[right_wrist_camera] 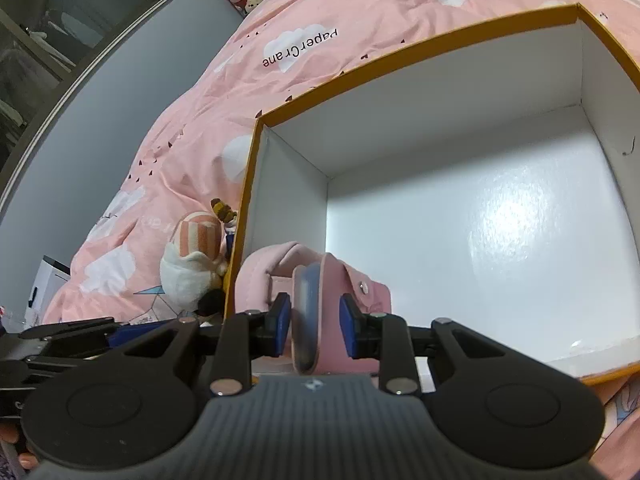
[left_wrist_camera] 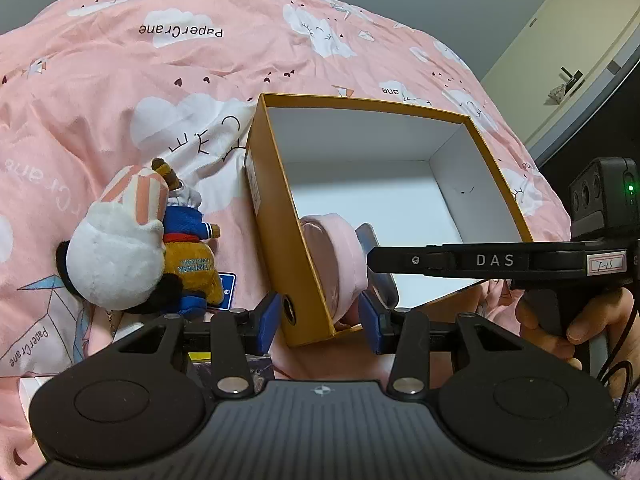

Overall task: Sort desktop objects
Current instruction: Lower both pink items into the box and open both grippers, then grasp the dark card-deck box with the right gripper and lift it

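Note:
An orange box [left_wrist_camera: 360, 101] with a white inside lies open on the pink duvet [left_wrist_camera: 160, 80]. A pink pouch [left_wrist_camera: 340, 248] with a grey-blue edge stands in the box's near left corner. My left gripper [left_wrist_camera: 320, 320] is open and straddles that corner, one blue pad outside the wall and one inside beside the pouch. In the right wrist view the box [right_wrist_camera: 400, 53] fills the frame. My right gripper [right_wrist_camera: 314, 325] is open, with the pouch [right_wrist_camera: 260, 276] between its pads and a slim gap on each side. Two plush toys [left_wrist_camera: 116, 264] lie left of the box.
The right tool's black side bar [left_wrist_camera: 496, 260] crosses the box's near right edge, held by a person's hand [left_wrist_camera: 552, 332]. A pale cabinet [left_wrist_camera: 580, 40] stands at the far right. The plush toys [right_wrist_camera: 192, 272] lie against the box's left wall. A white box [right_wrist_camera: 48, 280] sits beyond the bed.

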A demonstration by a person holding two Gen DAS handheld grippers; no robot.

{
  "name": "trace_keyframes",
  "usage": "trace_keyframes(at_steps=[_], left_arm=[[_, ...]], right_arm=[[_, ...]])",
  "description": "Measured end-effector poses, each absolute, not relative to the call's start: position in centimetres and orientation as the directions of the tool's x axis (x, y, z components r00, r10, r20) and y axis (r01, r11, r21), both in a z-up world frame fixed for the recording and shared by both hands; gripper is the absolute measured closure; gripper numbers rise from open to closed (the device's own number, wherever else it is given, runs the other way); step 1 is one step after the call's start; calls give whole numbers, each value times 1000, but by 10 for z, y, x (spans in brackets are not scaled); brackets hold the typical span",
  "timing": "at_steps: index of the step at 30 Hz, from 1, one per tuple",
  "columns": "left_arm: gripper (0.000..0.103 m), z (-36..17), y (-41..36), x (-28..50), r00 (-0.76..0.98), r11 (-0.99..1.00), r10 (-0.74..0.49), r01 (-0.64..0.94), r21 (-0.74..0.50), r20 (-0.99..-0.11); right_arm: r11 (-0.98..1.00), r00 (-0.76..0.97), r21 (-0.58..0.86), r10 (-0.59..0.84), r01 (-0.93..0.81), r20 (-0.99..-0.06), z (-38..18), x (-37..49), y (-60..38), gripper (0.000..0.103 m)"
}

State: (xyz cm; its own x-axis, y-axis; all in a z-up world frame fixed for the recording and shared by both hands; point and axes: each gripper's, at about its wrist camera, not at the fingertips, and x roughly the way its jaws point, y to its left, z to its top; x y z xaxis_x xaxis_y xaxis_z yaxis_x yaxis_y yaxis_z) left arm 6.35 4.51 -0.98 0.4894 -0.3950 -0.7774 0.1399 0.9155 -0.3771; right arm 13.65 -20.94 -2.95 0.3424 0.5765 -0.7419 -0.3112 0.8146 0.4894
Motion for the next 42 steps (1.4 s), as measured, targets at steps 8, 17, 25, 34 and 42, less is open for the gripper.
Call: trace_keyframes(at_steps=[8, 17, 25, 34, 42], left_arm=[[53, -7, 34, 54, 530, 941, -333, 134, -311, -780], [53, 10, 25, 27, 660, 976, -218, 129, -178, -719], [53, 28, 41, 6, 726, 985, -166, 87, -150, -668], [53, 8, 53, -16, 574, 989, -147, 67, -133, -805], [53, -13, 69, -37, 534, 993, -87, -22, -117, -841]], right_arm=[[819, 414, 408, 561, -403, -717, -18, 120, -202, 68], [761, 517, 281, 617, -585, -594, 14, 80, -189, 54], [736, 538, 209, 629, -643, -561, 25, 54, -180, 49], [706, 405, 231, 608, -670, -683, -1, 35, -159, 52], [730, 253, 340, 570, -593, -781, -50, 45, -153, 57]])
